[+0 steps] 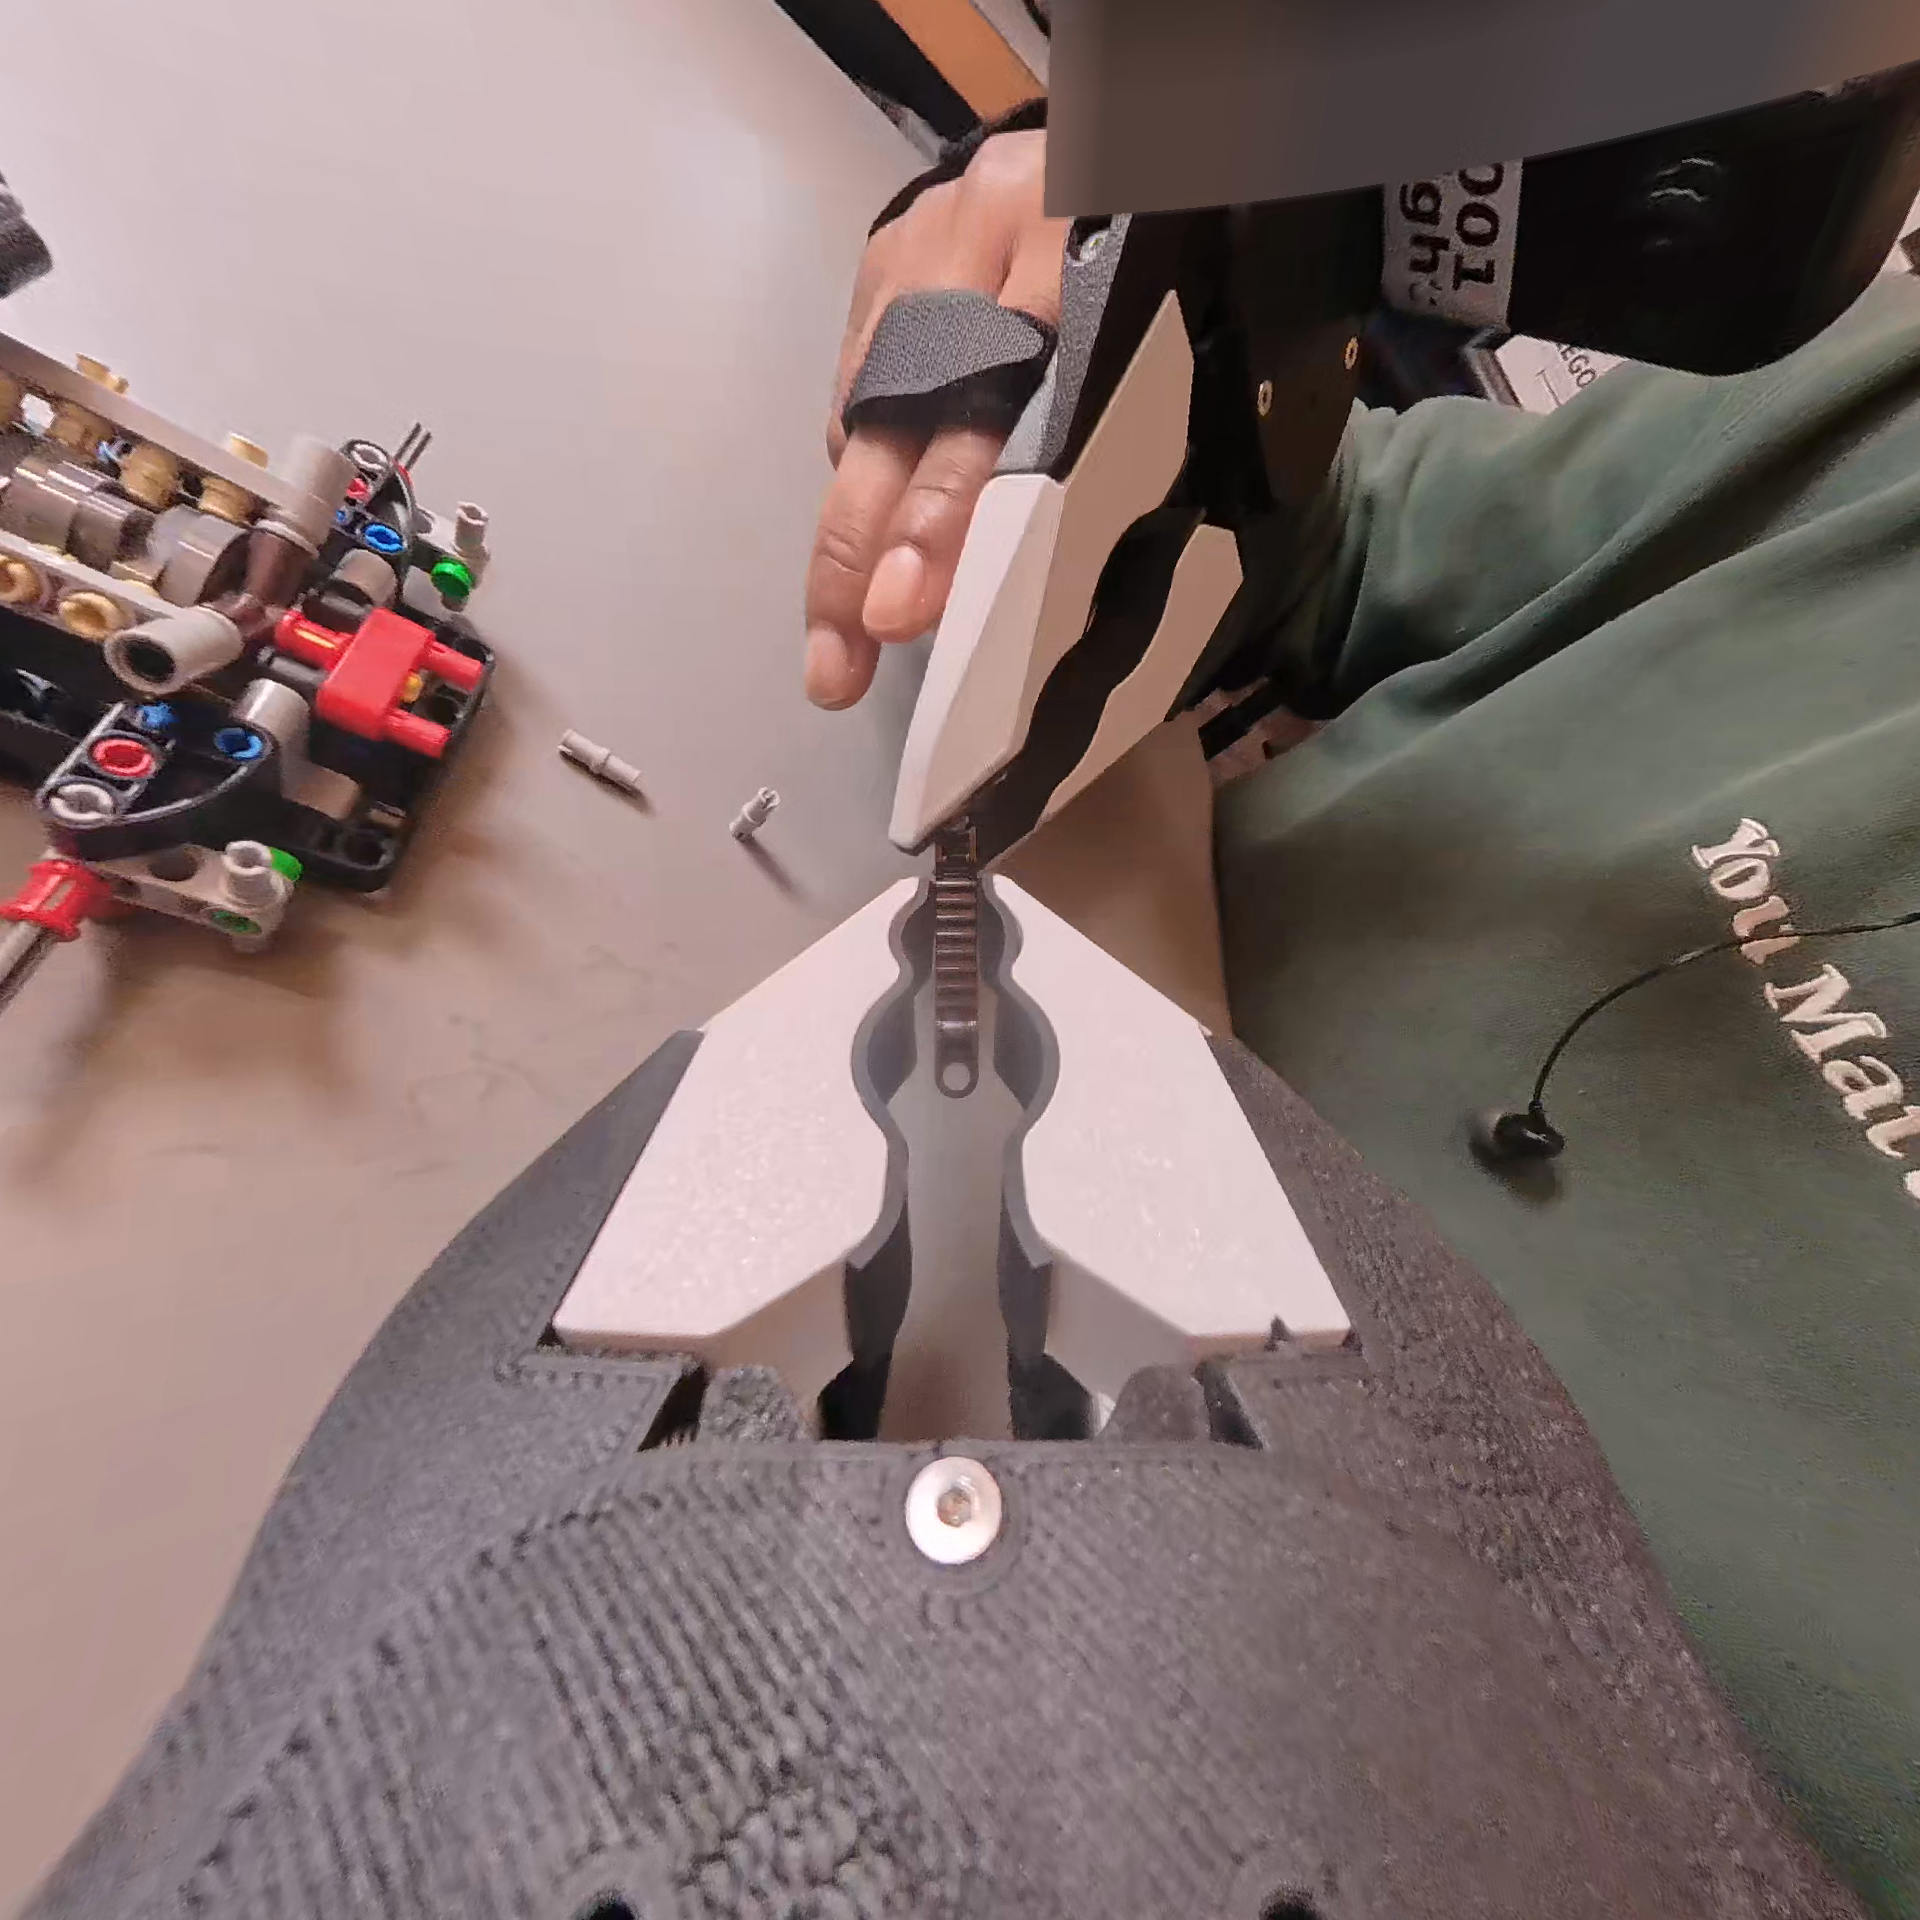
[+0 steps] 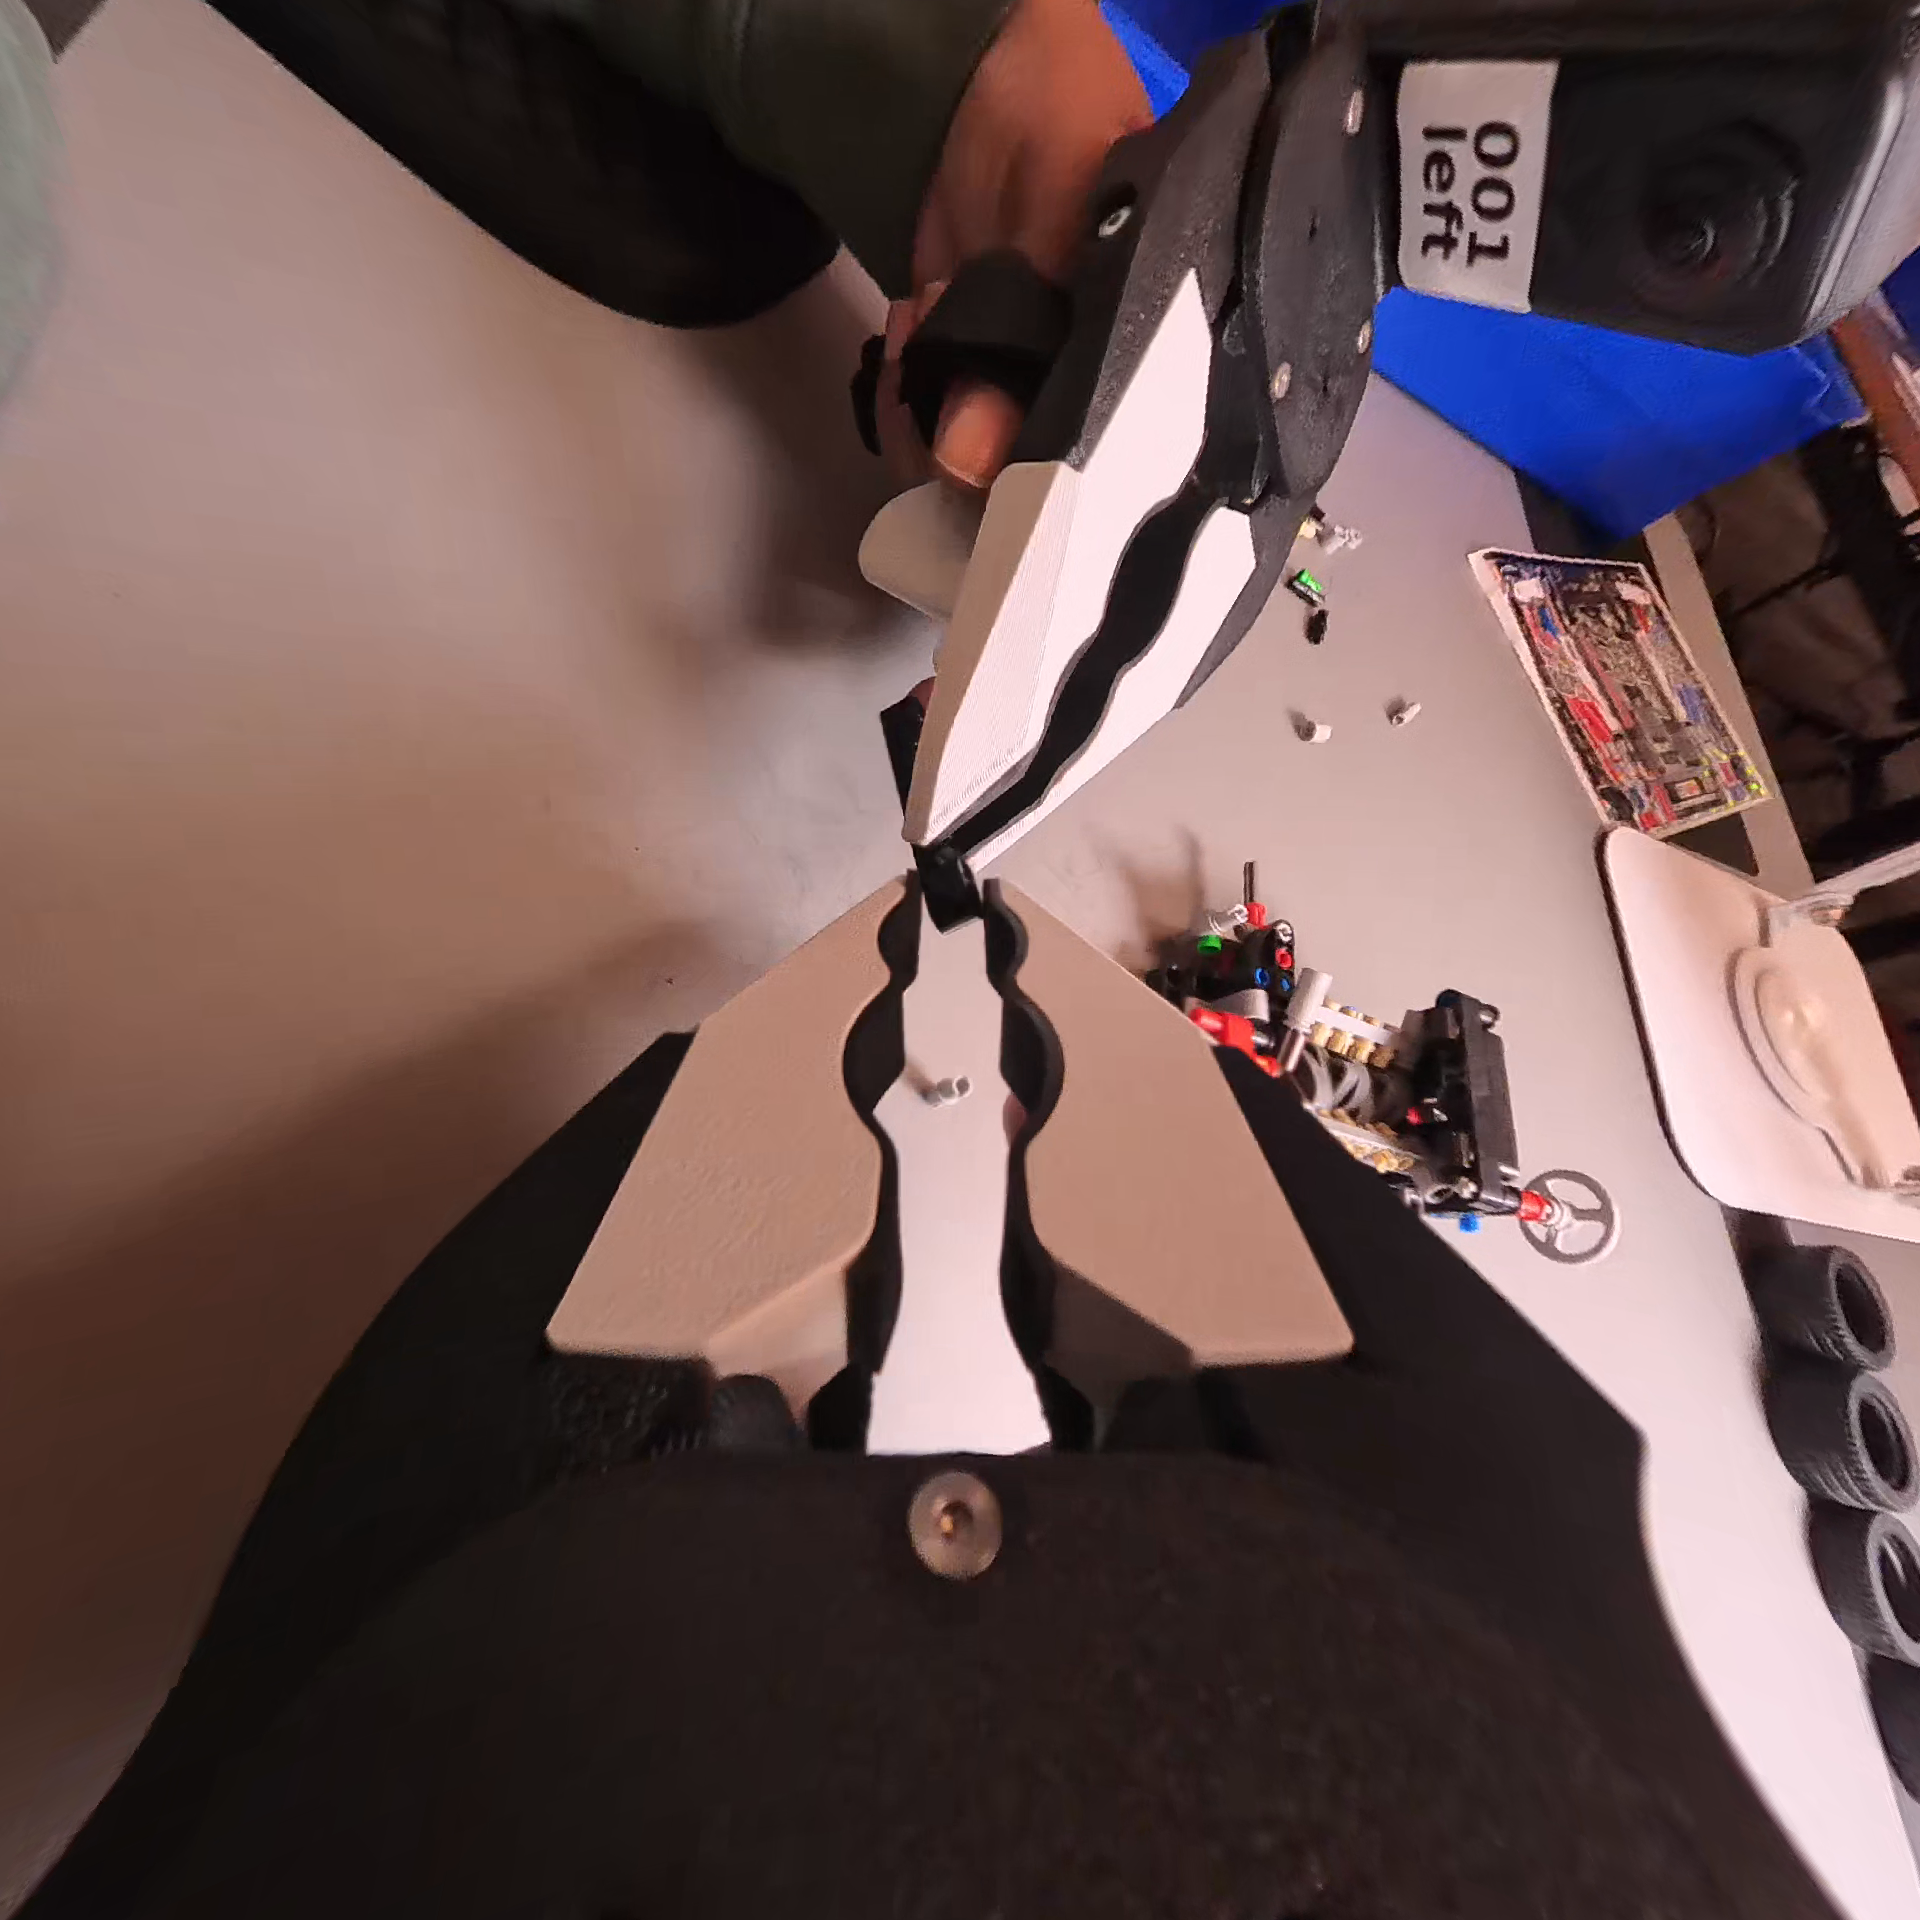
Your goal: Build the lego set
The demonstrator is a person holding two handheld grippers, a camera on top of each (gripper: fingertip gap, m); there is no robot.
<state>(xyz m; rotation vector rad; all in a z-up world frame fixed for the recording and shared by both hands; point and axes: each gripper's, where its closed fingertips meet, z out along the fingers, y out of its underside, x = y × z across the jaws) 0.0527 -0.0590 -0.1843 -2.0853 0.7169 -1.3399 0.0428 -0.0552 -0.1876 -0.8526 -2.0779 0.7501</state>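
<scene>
Now, up close: left tool (image 1: 951,904) pinching a black toothed rack piece (image 1: 951,940) at its tips, long axis running straight ahead along the fingers. Just beyond, right tool (image 1: 951,831) clamped on the rack's far end, tip to tip, both equally near. Looks like a handover or regrip in mid-air above the worktop (image 1: 416,260). Farther off to the left: two loose grey pins (image 1: 600,755), then the half-built lego model (image 1: 260,665). No containers in sight.
</scene>
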